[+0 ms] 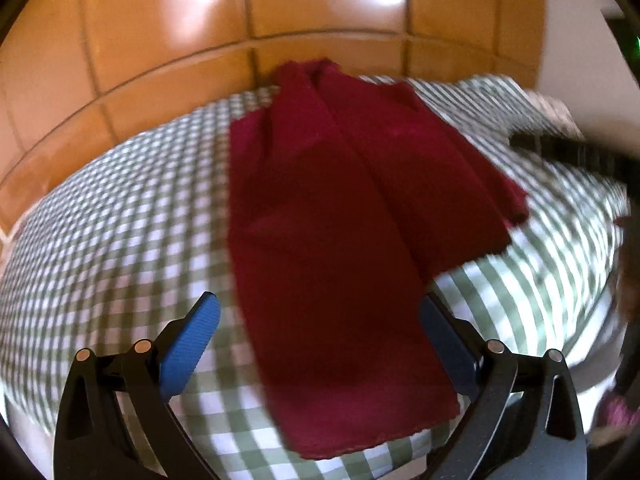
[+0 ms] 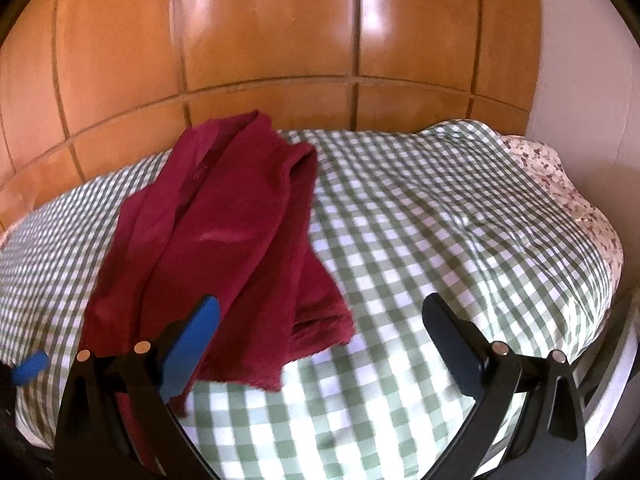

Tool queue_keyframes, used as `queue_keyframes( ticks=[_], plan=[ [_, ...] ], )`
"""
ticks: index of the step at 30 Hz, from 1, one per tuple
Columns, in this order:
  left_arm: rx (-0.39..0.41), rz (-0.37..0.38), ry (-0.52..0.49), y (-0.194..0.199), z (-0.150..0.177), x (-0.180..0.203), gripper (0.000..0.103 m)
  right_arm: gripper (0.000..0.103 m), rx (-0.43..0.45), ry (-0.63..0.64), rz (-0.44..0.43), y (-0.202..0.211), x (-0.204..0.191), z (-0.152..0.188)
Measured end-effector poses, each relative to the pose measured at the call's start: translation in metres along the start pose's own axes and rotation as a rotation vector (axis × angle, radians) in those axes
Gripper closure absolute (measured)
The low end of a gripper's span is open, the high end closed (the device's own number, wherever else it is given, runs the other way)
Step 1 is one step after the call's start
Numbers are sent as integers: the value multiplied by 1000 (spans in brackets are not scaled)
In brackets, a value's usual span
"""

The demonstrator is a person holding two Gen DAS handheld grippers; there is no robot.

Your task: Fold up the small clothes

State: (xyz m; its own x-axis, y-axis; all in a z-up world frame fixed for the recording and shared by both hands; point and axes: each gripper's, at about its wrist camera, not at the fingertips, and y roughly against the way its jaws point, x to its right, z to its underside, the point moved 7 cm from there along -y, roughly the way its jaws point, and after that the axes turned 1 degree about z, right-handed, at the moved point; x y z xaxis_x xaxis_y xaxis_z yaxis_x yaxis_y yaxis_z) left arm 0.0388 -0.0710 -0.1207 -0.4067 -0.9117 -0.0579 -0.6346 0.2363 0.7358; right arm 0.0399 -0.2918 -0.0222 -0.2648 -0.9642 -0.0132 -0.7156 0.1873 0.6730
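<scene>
A dark red garment (image 1: 340,248) lies lengthwise on a green-and-white checked bed cover (image 1: 120,232), with its right side folded over the middle. My left gripper (image 1: 320,304) is open and empty, its jaws straddling the near end of the garment just above it. In the right wrist view the same garment (image 2: 224,240) lies to the left on the cover (image 2: 440,220). My right gripper (image 2: 320,304) is open and empty, to the right of the garment's near edge. A blue fingertip (image 2: 28,368) of the left gripper shows at the far left.
A glossy wooden panelled headboard (image 2: 280,48) stands behind the bed. A floral pillow or sheet (image 2: 560,184) lies at the bed's far right corner beside a white wall (image 2: 580,60). The right gripper's dark arm (image 1: 572,152) shows blurred at the right of the left wrist view.
</scene>
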Motion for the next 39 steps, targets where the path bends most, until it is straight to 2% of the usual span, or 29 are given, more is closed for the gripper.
queue_keyframes(
  ticks=[1,3,5,6,7,9,10,11,14,16,18,19,21,22,27,32,35,36,38,39],
  plan=[
    [-13,9,-17,-4,3,4,6,4,-2,-11,-10,-1,3,-2],
    [-46,36,-39,-14,10,11,20,17,-13,-31,-41,-5,9,-8],
    [-58,54,-48,-22,15,14,25,29,-38,-44,-95,-10,6,-13],
    [-47,72,-44,-23,15,15,36,37,-50,-46,-119,-13,2,-16],
    [-39,104,-37,-21,14,16,45,40,-66,-48,-156,-17,-4,-18],
    [-19,143,-21,-15,11,14,87,53,-104,-58,-240,-24,-16,-19],
    [-11,161,-6,-12,9,10,95,54,-137,-55,-289,-30,-26,-18],
    [-6,197,21,-9,7,6,97,55,-157,-48,-304,-35,-32,-17],
    [16,285,121,5,1,-11,98,55,-230,-17,-329,-58,-51,-15],
    [44,316,199,14,-8,-31,98,59,-279,7,-340,-72,-62,-12],
    [85,323,297,24,-21,-63,99,73,-360,41,-367,-82,-73,-4],
    [101,321,339,27,-27,-79,99,76,-370,64,-370,-82,-78,-3],
    [141,306,423,32,-41,-115,100,95,-352,108,-374,-74,-84,-2],
    [157,295,460,34,-47,-133,100,95,-342,116,-377,-70,-85,-3],
    [220,160,578,35,-76,-225,101,96,-244,154,-374,-47,-75,-26],
    [229,14,693,26,-103,-315,101,97,-165,134,-324,-45,-42,-72],
    [202,-106,715,9,-119,-355,101,97,-119,112,-197,-61,0,-105],
    [181,-174,730,1,-122,-369,101,97,-109,106,-157,-68,12,-113],
    [147,-231,730,-14,-128,-388,101,97,-80,106,-2,-93,49,-137],
    [119,-292,731,-20,-130,-398,99,97,-81,99,59,-105,67,-146]
  ],
)
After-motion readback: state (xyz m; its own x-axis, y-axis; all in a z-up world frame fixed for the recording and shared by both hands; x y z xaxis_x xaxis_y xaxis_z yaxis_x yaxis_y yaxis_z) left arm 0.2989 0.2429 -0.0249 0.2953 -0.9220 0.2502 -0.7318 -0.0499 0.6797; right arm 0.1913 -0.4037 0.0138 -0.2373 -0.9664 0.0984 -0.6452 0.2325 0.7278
